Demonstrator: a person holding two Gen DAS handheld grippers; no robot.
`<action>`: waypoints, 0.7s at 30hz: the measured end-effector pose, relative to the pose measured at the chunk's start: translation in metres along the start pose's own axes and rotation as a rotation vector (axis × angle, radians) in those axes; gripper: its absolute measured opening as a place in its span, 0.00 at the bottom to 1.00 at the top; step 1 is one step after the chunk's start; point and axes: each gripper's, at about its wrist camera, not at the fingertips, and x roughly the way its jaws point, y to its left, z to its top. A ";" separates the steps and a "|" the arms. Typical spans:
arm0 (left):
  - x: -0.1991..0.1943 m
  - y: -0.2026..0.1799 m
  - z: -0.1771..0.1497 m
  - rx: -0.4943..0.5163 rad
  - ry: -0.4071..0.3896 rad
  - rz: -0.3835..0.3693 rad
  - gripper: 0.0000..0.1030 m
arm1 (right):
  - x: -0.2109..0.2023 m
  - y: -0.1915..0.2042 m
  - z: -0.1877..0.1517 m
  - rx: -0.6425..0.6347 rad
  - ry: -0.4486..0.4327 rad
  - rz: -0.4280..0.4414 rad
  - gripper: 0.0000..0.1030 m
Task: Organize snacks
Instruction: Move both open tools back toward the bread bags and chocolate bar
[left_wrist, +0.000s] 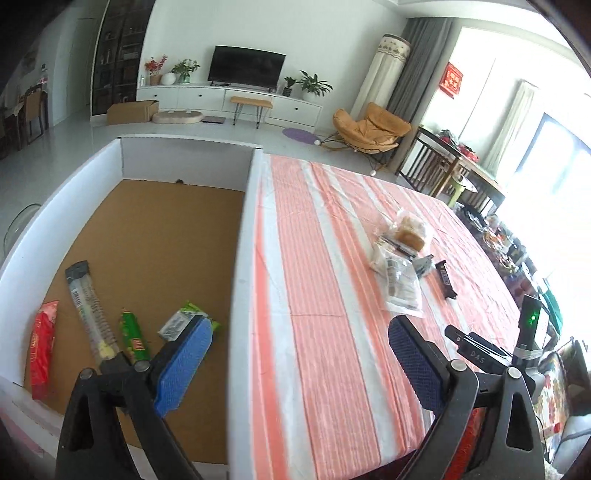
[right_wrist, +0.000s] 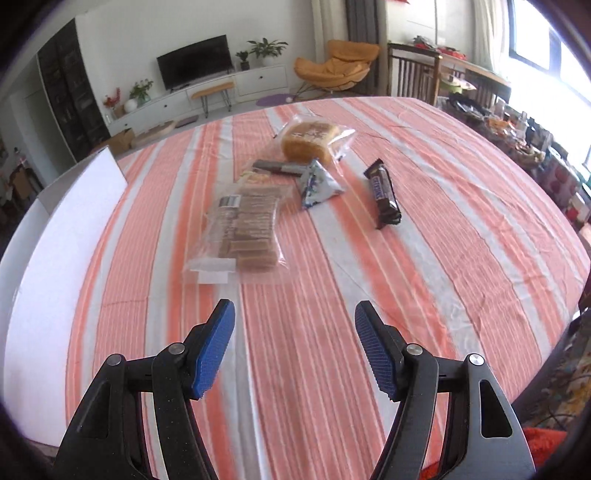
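A white box (left_wrist: 243, 236) with a brown cardboard floor stands at the table's left. In it lie a red packet (left_wrist: 41, 347), a long clear packet (left_wrist: 90, 317), a green tube (left_wrist: 133, 339) and a green-white packet (left_wrist: 184, 319). My left gripper (left_wrist: 299, 339) is open and empty, straddling the box's right wall. On the striped cloth lie a clear biscuit bag (right_wrist: 245, 225), a bread bag (right_wrist: 310, 138), a blue-white packet (right_wrist: 317, 182), a dark flat bar (right_wrist: 279, 167) and a dark chocolate bar (right_wrist: 384, 194). My right gripper (right_wrist: 293, 323) is open and empty, short of the biscuit bag.
The table's orange-and-white striped cloth (right_wrist: 461, 221) has bare room around the snack pile. The box's white wall (right_wrist: 66, 229) shows at the left in the right wrist view. The other gripper's body (left_wrist: 491, 354) sits at the table's right front. Chairs and clutter stand beyond the far right edge.
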 end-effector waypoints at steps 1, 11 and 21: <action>0.007 -0.019 -0.001 0.029 0.016 -0.029 0.95 | 0.000 -0.012 -0.005 0.030 -0.002 -0.010 0.69; 0.099 -0.105 -0.035 0.113 0.114 -0.024 0.95 | 0.002 -0.052 -0.021 0.207 -0.066 0.038 0.69; 0.158 -0.072 -0.048 0.056 0.113 0.104 0.95 | 0.010 -0.069 -0.023 0.307 -0.067 0.082 0.69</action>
